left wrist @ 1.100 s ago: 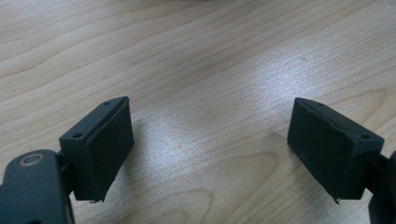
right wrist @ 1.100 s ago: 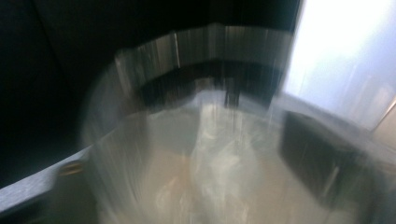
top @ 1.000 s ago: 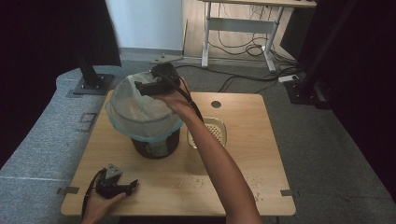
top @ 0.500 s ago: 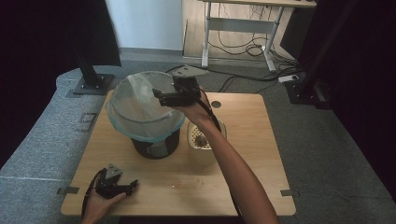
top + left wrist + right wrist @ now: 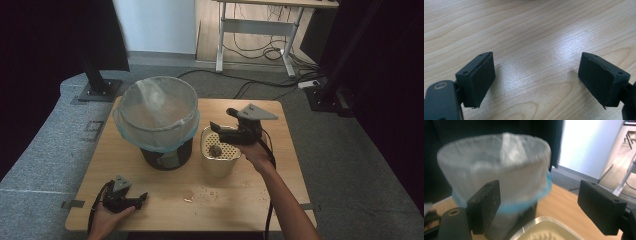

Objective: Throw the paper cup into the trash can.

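A black bin [image 5: 167, 155] lined with a translucent bag [image 5: 156, 112] stands at the middle left of the wooden table [image 5: 260, 200]. Beside it on the right is a cream perforated container [image 5: 220, 162] with a dark lump [image 5: 216, 150] inside. My right gripper [image 5: 217, 131] hovers just over that container and points left toward the bin. Its jaws have just been closing a little but stand open with nothing between them. In the right gripper view the bag [image 5: 499, 167] looms ahead of the gripper [image 5: 539, 202], above the container's rim [image 5: 544, 222]. My left gripper [image 5: 140, 199] [image 5: 536, 77] rests open on the front left of the table.
Small crumbs [image 5: 210, 192] lie on the wood in front of the container. A black stand base [image 5: 97, 90] sits on the floor behind the table's left corner. Cables and a desk frame [image 5: 250, 35] lie farther back.
My right gripper has swung from above the lined bin to the right and down, over the cream container. The left gripper has stayed put.
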### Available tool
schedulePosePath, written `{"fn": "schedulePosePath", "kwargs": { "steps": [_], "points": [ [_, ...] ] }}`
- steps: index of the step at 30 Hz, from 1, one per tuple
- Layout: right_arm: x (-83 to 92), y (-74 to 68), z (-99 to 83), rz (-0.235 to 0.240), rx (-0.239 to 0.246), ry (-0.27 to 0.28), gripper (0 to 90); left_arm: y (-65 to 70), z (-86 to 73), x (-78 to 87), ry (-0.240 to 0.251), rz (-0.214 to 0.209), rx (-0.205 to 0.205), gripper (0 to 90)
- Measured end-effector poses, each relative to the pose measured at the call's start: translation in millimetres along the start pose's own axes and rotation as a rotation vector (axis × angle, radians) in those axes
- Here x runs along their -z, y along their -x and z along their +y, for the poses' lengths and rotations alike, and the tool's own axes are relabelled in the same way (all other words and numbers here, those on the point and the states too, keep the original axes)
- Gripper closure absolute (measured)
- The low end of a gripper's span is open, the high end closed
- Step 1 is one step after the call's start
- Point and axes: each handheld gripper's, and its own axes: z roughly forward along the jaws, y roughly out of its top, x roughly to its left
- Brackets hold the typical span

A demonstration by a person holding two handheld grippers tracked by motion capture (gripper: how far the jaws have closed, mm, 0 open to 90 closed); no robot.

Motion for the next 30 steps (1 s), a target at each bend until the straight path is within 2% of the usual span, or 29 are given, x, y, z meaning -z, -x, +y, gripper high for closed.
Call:
{"fn": "schedulePosePath", "kwargs": {
  "steps": [4, 5, 9, 10, 11, 14, 15, 16, 18, 20, 30],
  "points": [
    [16.6, 8.4, -24.9, -0.017, -0.013, -0.025, 19.1, 0.1, 0.0, -0.2, 0.0, 0.001, 0.001, 13.5],
    [29.2, 14.9, -46.7, -0.027, -0.039, -0.03, 19.2, 0.0, 0.2, -0.4, 0.0, 0.001, 0.0, 13.4],
    [47.0, 21.1, -84.9, -0.051, -0.079, -0.043, 19.5, 0.0, 0.7, -0.9, -0.001, 0.001, 0.0, 12.9],
    [50.6, 22.5, -94.9, -0.06, -0.087, -0.049, 19.7, -0.1, 1.1, -1.1, -0.003, 0.001, 0.001, 12.7],
    [50.6, 22.5, -94.9, -0.06, -0.087, -0.049, 19.7, -0.1, 1.1, -1.1, -0.003, 0.001, 0.001, 12.6],
    [61.0, 25.4, -129.9, -0.081, -0.115, -0.073, 20.1, -0.1, 2.2, -2.3, -0.004, 0.003, 0.003, 12.1],
    [61.0, 25.4, -129.9, -0.081, -0.115, -0.073, 20.1, -0.1, 2.2, -2.3, -0.004, 0.003, 0.003, 11.8],
    [63.0, 26.0, -147.3, -0.088, -0.126, -0.09, 20.4, -0.1, 2.9, -3.0, -0.005, 0.003, 0.004, 11.6],
    [63.0, 26.3, -152.5, -0.091, -0.126, -0.1, 20.4, -0.1, 3.3, -3.4, -0.005, 0.003, 0.005, 11.4],
    [61.9, 28.1, -170.1, -0.101, -0.142, -0.126, 20.9, -0.1, 4.6, -4.6, -0.008, 0.003, 0.004, 10.4],
    [52.7, 30.7, -187.2, -0.126, -0.153, -0.165, 21.0, -0.4, 7.0, -7.2, -0.012, 0.003, 0.003, 8.2]
  ]
}}
